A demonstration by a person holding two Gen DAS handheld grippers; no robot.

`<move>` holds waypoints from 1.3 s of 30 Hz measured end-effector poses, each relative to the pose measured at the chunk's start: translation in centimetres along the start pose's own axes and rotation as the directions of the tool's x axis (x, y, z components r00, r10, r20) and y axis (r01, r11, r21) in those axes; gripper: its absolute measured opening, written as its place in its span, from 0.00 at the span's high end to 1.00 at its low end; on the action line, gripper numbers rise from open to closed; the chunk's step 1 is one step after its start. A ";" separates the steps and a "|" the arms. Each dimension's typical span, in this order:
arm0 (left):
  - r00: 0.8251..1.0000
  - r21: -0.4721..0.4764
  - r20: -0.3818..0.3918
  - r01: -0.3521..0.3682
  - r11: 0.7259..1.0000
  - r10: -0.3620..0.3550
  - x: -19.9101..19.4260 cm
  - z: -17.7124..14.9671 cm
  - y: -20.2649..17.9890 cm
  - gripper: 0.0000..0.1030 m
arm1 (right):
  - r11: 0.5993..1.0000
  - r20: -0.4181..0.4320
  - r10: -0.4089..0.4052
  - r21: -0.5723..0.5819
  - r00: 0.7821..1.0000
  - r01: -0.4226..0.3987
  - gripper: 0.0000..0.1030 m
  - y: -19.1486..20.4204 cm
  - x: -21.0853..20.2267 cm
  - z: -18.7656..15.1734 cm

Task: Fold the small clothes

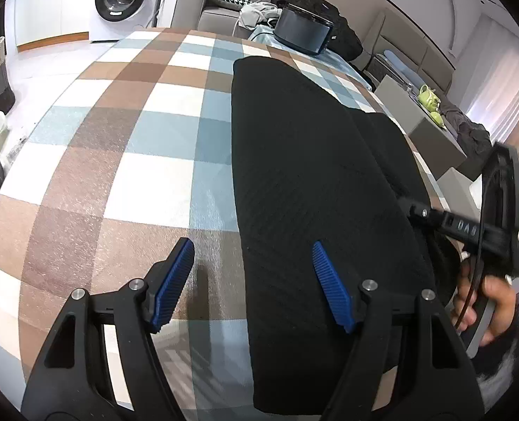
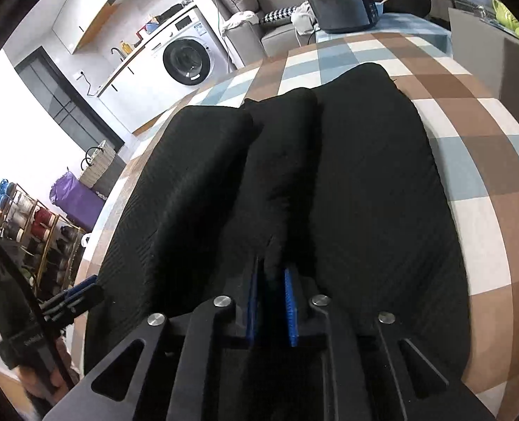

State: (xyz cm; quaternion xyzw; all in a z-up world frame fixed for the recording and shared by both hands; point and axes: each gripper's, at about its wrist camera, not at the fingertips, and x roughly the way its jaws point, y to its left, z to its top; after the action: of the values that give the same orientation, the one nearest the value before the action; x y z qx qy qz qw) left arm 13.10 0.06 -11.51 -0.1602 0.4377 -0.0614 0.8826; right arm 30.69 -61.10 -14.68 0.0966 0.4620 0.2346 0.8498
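A black cloth (image 2: 364, 175) lies flat on the checked table (image 1: 119, 140). The right gripper (image 2: 271, 273) pinches a raised fold in the middle of the cloth. The left gripper (image 1: 252, 263) hangs wide apart over the cloth's left edge, holding nothing.

Left gripper (image 1: 252, 263): you are holding it tilted downward, blue pads spread wide, nothing between them. Right gripper (image 2: 271, 280): you are angling it downward, blue pads drawn close, pinching a ridge of black garment (image 2: 280, 182). Right hand (image 1: 484, 301): you are wrapping it around the handle.
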 end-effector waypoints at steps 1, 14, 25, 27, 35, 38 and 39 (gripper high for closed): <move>1.000 -0.003 -0.007 0.000 1.000 0.000 0.2 0.0 0.1 0.34 | 1.000 -0.003 0.011 0.016 1.000 -0.011 0.79 -0.3 0.1 0.5; 1.000 -0.014 0.009 -0.004 1.000 0.005 0.7 1.6 0.6 0.34 | 0.999 0.045 0.047 0.009 0.998 -0.048 0.95 1.2 3.3 8.3; 1.000 0.025 -0.002 -0.002 1.000 0.002 1.4 1.5 -0.6 0.34 | 0.996 -0.059 0.036 0.086 0.998 -0.030 0.79 -1.7 2.3 5.9; 1.000 0.025 -0.013 0.001 1.000 -0.001 1.7 1.3 -0.8 0.34 | 0.988 -0.068 0.102 0.122 0.992 -0.093 0.76 -2.0 1.0 2.9; 1.000 0.048 -0.021 0.005 0.999 -0.004 2.1 1.5 -1.6 0.34 | 0.992 -0.009 0.122 0.046 0.993 -0.121 0.92 0.0 0.2 -0.7; 1.000 0.047 -0.006 0.007 0.999 -0.007 1.3 1.8 -1.8 0.34 | 0.992 0.028 0.124 -0.023 0.992 -0.123 0.95 1.2 -1.2 -0.2; 1.000 0.046 0.001 0.009 0.999 -0.009 1.0 1.9 -1.8 0.34 | 0.989 0.065 0.142 -0.045 0.988 -0.139 0.95 1.6 -2.4 0.2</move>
State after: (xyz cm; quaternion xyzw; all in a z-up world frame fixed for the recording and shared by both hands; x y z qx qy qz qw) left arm 15.24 -1.49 -10.61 -0.1417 0.4350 -0.0751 0.8860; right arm 29.28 -60.86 -12.18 0.1198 0.4199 0.2996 0.8483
